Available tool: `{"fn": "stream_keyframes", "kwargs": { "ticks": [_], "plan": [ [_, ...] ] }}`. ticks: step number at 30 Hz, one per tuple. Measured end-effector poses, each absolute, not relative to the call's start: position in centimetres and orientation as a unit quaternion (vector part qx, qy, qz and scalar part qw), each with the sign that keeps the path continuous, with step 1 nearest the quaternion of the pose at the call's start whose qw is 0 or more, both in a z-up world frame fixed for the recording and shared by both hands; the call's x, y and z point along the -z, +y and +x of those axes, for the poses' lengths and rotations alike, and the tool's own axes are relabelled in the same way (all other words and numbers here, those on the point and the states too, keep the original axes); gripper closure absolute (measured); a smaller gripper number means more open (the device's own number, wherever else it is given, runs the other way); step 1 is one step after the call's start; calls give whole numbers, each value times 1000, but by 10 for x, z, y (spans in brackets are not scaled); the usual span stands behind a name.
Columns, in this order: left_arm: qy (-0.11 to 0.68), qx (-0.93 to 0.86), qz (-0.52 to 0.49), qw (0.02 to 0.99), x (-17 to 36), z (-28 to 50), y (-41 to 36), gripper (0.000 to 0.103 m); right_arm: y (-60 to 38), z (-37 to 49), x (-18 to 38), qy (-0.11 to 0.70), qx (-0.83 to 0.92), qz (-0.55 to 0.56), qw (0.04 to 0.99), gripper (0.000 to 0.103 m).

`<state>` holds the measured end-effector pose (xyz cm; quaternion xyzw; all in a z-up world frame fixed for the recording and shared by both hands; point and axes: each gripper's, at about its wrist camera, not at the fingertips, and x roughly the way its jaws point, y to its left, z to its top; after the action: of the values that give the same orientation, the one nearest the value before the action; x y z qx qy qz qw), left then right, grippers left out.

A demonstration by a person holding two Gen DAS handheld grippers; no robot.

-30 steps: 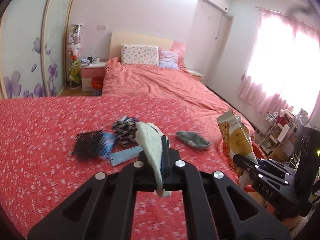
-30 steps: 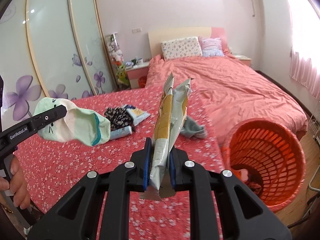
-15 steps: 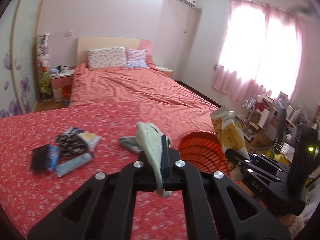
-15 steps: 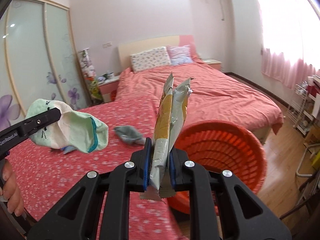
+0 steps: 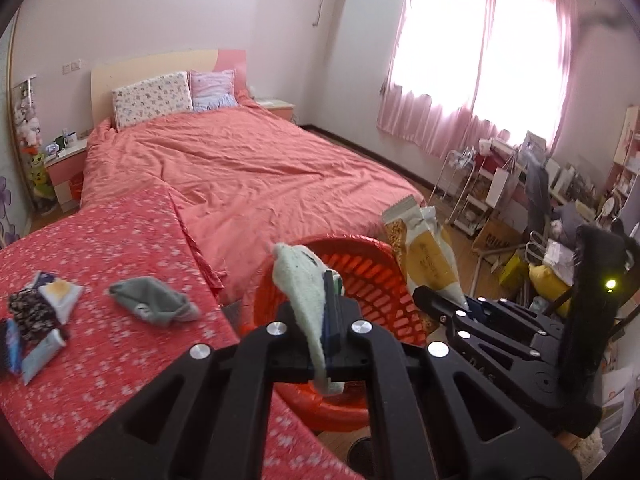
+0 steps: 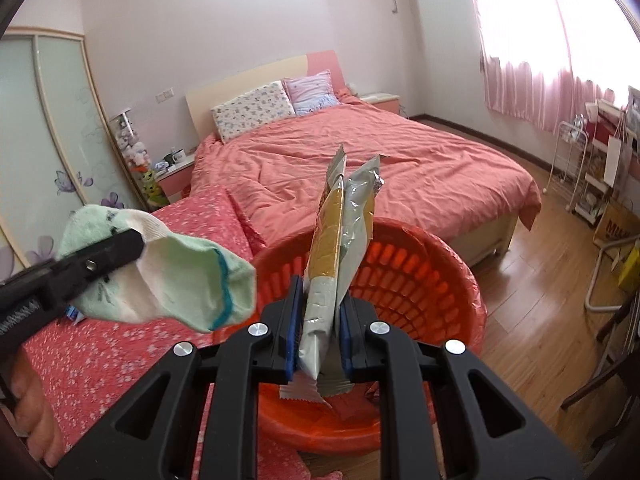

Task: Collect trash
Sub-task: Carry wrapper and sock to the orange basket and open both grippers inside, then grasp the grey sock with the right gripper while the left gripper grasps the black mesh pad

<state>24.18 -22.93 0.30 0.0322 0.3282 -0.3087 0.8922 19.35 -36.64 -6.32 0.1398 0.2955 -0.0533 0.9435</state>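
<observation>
Left tool (image 5: 326, 312) is pinching a pale green sock (image 5: 300, 280), pads pressed tight on the fabric; the sock is sticking up past the fingertips and hanging a little below them. From the right wrist view the same sock (image 6: 168, 276) is drooping sideways out of the left tool (image 6: 120, 248), level with the basket rim and just left of it.

Right tool (image 6: 320, 332) is clamping two snack wrappers (image 6: 340, 248) held together upright, blue pads pressing on both sides, sawtooth bottom edges poking out below the pads. Wrappers (image 5: 424, 256) are sitting directly over the orange basket (image 6: 420, 280).

The basket is standing on the wood floor against the edge of the red flowered bedspread (image 5: 100, 340); some scraps are lying at its bottom, too unclear to identify.

Lying on the spread: a grey sock (image 5: 154, 304) near the edge, and further left a small pile of wrappers and dark patterned fabric (image 5: 36, 316), blurred.

A hand (image 6: 32, 412) is showing at bottom left of the right wrist view.
</observation>
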Motion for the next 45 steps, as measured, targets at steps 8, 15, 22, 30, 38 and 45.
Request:
{"fn": "stream_keyframes", "kwargs": {
  "ticks": [8,15,22,30,38,45],
  "plan": [
    [360,252,61,896,33,266,-242,53,-380,202,87,317,69,138,936,57],
    [355,166,71,917,46,264,-175,18,-368,197,90,326,75,128,934,43],
    [367,101,51,923,55,265,-81,15,-319,208,84,338,41,105,935,42],
    [376,-2,17,926,62,278,46,15,-242,241,85,364,-14,71,929,42],
    [390,-51,-58,917,66,287,139,15,-187,315,83,393,-33,59,917,42],
    [398,-42,-84,912,71,307,161,15,-171,360,99,434,-18,24,900,43]
  ]
}}
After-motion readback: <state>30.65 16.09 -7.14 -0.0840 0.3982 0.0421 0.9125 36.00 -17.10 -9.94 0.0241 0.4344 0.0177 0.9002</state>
